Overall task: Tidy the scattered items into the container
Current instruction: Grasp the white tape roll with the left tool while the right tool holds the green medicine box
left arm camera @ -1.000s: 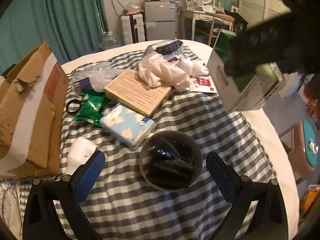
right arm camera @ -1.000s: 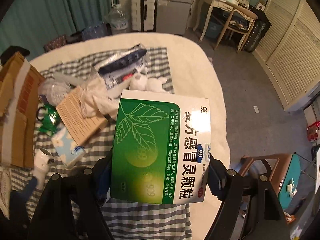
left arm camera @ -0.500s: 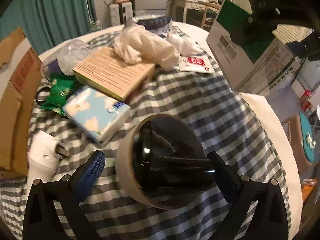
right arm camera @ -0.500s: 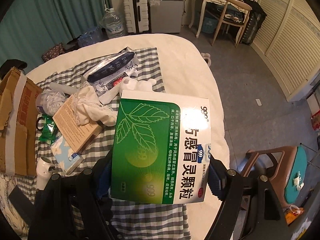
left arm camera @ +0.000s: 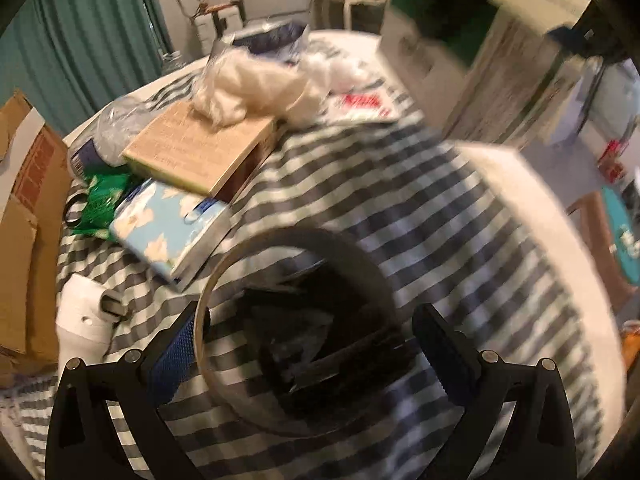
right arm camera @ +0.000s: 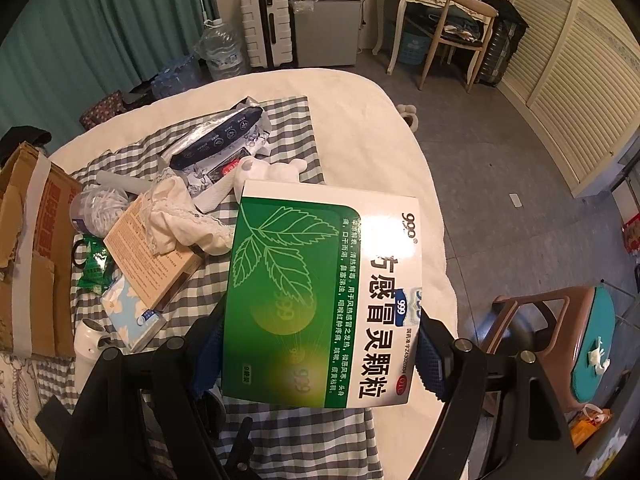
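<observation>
Cardboard box (right arm camera: 28, 256), torn, taped, sits at left edge of checked cloth (right arm camera: 280, 440). Your right gripper (right arm camera: 320, 344) clamps glossy green-and-white medicine box (right arm camera: 320, 292), flat rectangular carton held above cloth. Your left gripper (left arm camera: 304, 356) stands wide around round tape roll (left arm camera: 296, 320), pads not seen pressing; that view blurred. Right view alone shows floor and brown stool (right arm camera: 560, 332). Soft blue tissue pack (left arm camera: 168, 232), tan flat box (left arm camera: 200, 148), crumpled white fabric (left arm camera: 248, 88) lie scattered.
</observation>
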Available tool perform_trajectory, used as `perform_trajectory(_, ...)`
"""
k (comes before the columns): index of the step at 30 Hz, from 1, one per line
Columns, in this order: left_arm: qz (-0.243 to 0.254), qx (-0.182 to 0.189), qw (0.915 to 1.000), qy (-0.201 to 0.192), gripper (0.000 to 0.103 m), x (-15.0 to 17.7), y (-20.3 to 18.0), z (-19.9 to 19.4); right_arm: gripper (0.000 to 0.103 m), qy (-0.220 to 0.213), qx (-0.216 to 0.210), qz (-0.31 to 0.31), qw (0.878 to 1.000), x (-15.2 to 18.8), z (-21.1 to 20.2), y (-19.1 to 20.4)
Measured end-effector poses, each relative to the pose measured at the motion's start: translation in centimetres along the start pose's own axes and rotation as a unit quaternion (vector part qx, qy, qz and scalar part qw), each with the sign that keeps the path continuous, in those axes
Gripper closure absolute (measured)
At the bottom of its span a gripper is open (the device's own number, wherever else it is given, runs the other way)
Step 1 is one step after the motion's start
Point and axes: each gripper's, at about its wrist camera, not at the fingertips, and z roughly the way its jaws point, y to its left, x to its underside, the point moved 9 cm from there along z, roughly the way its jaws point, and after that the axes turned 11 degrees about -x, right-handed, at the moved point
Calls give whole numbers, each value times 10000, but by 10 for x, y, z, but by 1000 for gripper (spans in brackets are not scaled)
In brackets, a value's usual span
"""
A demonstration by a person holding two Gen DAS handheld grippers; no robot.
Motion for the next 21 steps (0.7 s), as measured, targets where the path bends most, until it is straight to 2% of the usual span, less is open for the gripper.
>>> perform_trajectory(2,-36,-118,9998,134,0,3,8,9,25,0,11,24,10000,0,0,-1)
perform_trajectory(9,-187,-9,9997,177,2,1,21,13,24,9,-29,94,10000,0,0,-4)
perform_trajectory(14,-223,266,9993,119,19,-3,20,3,24,55,-36,117,9999,1,3,-5)
perform_trajectory(21,-511,595,9969,35,19,-16,25,-14,24,20,-49,142,9999,0,2,-5)
